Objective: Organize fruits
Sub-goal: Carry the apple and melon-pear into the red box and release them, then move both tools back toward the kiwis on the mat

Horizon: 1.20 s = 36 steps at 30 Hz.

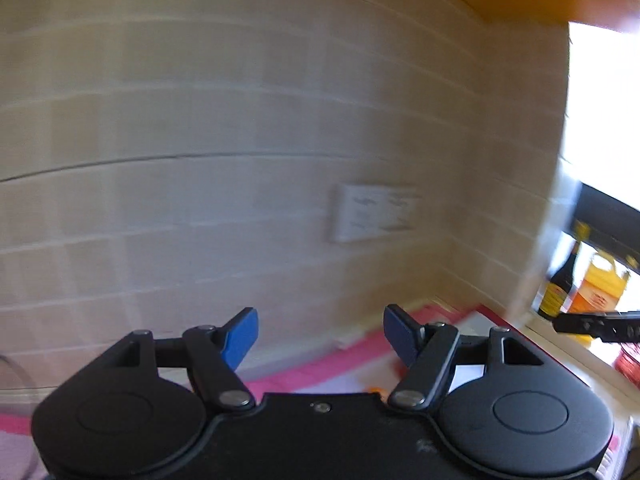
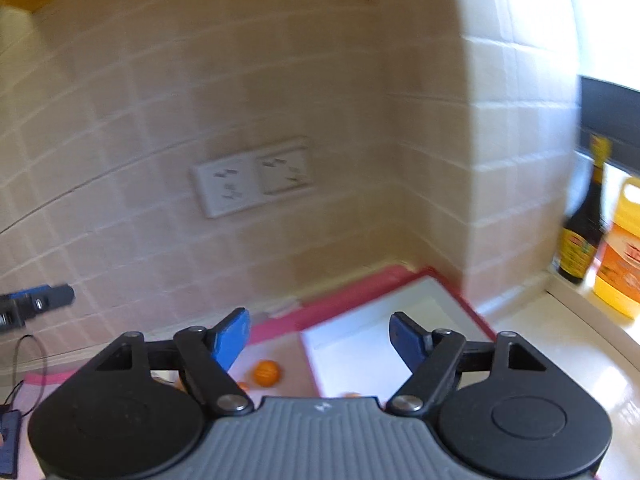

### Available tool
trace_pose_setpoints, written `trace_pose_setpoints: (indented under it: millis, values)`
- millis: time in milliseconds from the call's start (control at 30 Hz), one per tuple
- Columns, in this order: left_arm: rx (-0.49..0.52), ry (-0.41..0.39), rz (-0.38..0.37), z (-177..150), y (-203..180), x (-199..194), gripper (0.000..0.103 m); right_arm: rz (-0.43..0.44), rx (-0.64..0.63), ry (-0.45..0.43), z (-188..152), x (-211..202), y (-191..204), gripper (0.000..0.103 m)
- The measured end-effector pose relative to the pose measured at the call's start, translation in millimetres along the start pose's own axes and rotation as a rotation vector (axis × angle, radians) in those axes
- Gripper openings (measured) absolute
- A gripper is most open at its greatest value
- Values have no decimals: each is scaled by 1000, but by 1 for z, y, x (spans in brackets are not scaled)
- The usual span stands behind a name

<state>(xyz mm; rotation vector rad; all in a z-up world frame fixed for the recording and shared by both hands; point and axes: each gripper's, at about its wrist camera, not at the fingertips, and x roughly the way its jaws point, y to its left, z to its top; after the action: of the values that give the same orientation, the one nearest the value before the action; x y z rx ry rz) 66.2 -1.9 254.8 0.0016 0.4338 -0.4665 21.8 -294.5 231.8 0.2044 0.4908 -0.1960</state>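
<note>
Right wrist view, small round orange fruit (image 2: 267, 373) on white tray (image 2: 360, 344), both grippers spread wide, empty.

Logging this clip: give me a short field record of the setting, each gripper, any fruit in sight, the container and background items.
setting: tiled wall with double socket, pink mat
left gripper: open, nothing between the fingers
right gripper: open, nothing between the fingers
fruit: small orange fruit lying below the right gripper; other orange bits mostly hidden
container: white tray with red rim, beside the fruit
background: dark bottle, yellow jug on the ledge
image: motion-blurred
</note>
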Motion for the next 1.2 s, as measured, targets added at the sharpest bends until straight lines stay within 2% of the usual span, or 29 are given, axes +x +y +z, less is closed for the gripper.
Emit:
trace_pose_setpoints:
  millis: [133, 267, 367, 500, 567, 633, 733, 933, 1033, 1200]
  values:
    - [-37, 3, 24, -4, 35, -14, 82, 60, -37, 6, -1, 14, 41, 79]
    - [-55, -36, -33, -10, 58, -21, 82, 94, -83, 15, -8, 29, 76, 81]
    - [-73, -17, -42, -15, 74, -8, 82, 93, -113, 42, -16, 47, 97, 81]
    - [-112, 62, -62, -28, 89, 35, 82, 67, -102, 110, -30, 78, 109, 81]
    - [-145, 145, -84, -43, 94, 66, 85, 60, -86, 157, -40, 96, 113, 81]
    - [-158, 299, -69, -68, 94, 105, 85, 59, -80, 201, -52, 113, 118, 81]
    - [-210, 402, -32, -103, 97, 145, 85, 74, -86, 271, -76, 137, 124, 81]
    - [-343, 436, -81, -126, 101, 174, 85, 125, -134, 363, -115, 170, 144, 81]
    - [-341, 442, -77, -131, 98, 181, 85, 129, -162, 395, -125, 184, 152, 81]
    - [-293, 455, -13, -139, 93, 189, 86, 128, -166, 434, -134, 202, 156, 81]
